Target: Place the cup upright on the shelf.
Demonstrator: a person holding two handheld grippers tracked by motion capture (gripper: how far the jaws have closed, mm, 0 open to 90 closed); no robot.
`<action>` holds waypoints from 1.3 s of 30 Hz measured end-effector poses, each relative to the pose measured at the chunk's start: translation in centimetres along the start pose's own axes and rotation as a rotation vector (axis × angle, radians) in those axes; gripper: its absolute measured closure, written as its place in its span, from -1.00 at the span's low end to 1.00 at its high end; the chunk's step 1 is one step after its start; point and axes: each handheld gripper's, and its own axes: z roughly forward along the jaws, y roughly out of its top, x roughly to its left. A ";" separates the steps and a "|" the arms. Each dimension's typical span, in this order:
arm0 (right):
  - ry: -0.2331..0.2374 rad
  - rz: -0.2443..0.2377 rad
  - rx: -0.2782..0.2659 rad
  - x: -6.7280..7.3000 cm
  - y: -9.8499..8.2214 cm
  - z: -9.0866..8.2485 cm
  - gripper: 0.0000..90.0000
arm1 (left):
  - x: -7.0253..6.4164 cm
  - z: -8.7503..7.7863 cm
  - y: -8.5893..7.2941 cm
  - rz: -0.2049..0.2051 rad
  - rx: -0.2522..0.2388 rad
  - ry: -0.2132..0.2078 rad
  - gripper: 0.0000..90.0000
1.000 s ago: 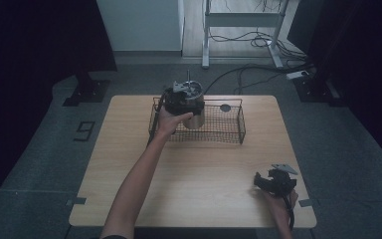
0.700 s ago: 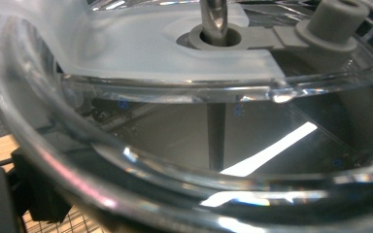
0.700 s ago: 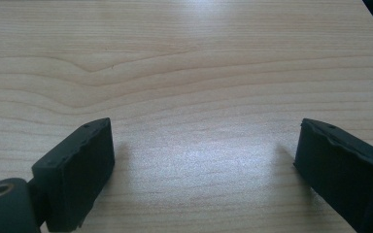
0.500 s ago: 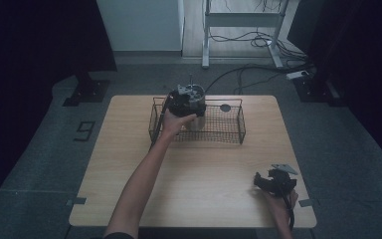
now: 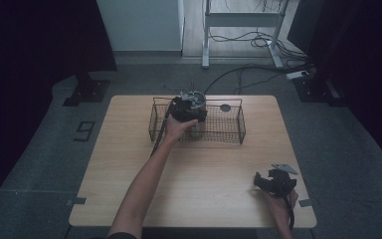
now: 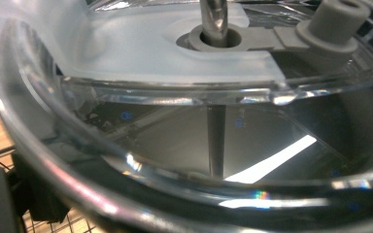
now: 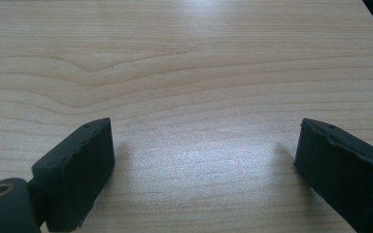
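At the far side of the wooden table (image 5: pixel 194 169), the left gripper (image 5: pixel 186 110) holds a clear plastic lid (image 6: pixel 175 116) inside the wire basket (image 5: pixel 229 130), over the basket's left half. The left gripper view looks from very close across the lid's curved transparent rim; its own jaws are hidden there, so how the grip sits on the lid cannot be told, though the lid rides with the gripper in the high view. A frosted strip crosses the lid's top, with a grey ring at its centre, a metal stem (image 6: pixel 213 19) standing upright through that ring, and a grey plug (image 6: pixel 331 22) off to one side. The lid lies roughly level, its flat face up and the stem pointing up. A small dark round object (image 5: pixel 225 107) rests in the basket towards its far right; what it is cannot be made out. Near the table's front right corner, the right gripper (image 7: pixel 204 170) hovers just over bare wood, its two black jaws spread wide with nothing between them.
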 end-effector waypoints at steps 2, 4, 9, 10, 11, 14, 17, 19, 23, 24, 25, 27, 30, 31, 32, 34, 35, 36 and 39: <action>0.000 0.000 0.000 0.0 0.0 0.0 -0.84 | 0.0 0.2 -0.2 0.001 0.006 0.001 -0.91; 0.000 0.000 0.000 0.0 0.0 0.0 -0.85 | 0.0 0.4 -0.5 0.001 0.013 0.006 -0.91; 0.000 0.000 0.000 0.0 0.0 0.0 -0.85 | 0.0 0.7 -0.9 0.004 0.027 0.011 -0.91; 0.000 0.000 0.000 0.0 0.0 0.0 -0.85 | 0.0 0.8 -1.0 0.005 0.030 0.012 -0.91; 0.000 0.000 0.000 0.0 0.0 0.0 -0.85 | -0.1 0.9 -1.1 0.003 0.031 0.013 -0.91; 0.001 0.000 0.000 0.0 0.0 0.0 -0.85 | -0.2 1.0 -1.3 0.006 0.032 0.015 -0.91; 0.001 0.000 0.000 0.0 0.0 0.0 -0.84 | -0.3 1.0 -1.3 0.006 0.033 0.013 -0.91; 0.001 0.000 0.000 0.0 0.0 0.0 -0.84 | -0.3 0.9 -1.4 0.008 0.032 0.012 -0.91; 0.000 0.000 0.000 0.0 0.0 0.0 -0.84 | -0.2 0.9 -1.6 0.011 0.023 0.001 -0.92; 0.000 -0.001 0.000 0.0 0.0 0.0 -0.84 | -0.2 0.8 -1.7 0.008 0.022 0.001 -0.92; 0.000 0.000 0.000 0.0 0.0 0.0 -0.84 | -0.2 0.8 -1.7 0.005 0.021 0.001 -0.92; 0.000 0.000 0.000 0.0 0.0 0.0 -0.84 | -0.2 0.7 -1.7 0.001 0.016 0.001 -0.93; 0.000 0.000 0.000 0.0 0.0 0.0 -0.84 | -0.2 0.4 -1.6 -0.004 0.008 -0.011 -0.97; 0.000 0.000 0.000 0.0 0.0 0.0 -0.84 | -0.3 0.3 -1.5 -0.005 0.002 -0.012 -0.98; 0.000 0.000 0.000 0.0 0.0 0.0 -0.84 | -0.3 0.2 -1.5 -0.001 -0.002 -0.015 -0.98; 0.000 0.000 0.000 0.0 0.0 0.0 -0.84 | -0.2 -0.1 -1.4 0.007 -0.009 -0.023 -0.99; 0.000 0.000 0.000 0.0 0.0 0.0 -0.84 | -0.2 -0.3 -1.4 0.008 -0.016 -0.028 -1.00; 0.000 0.000 0.000 0.0 0.0 0.0 -0.84 | -0.2 -0.4 -1.3 0.007 -0.018 -0.028 -1.00; 0.000 0.000 0.000 0.0 0.0 0.0 -0.84 | 0.0 -1.0 -1.3 0.007 -0.031 -0.030 -1.00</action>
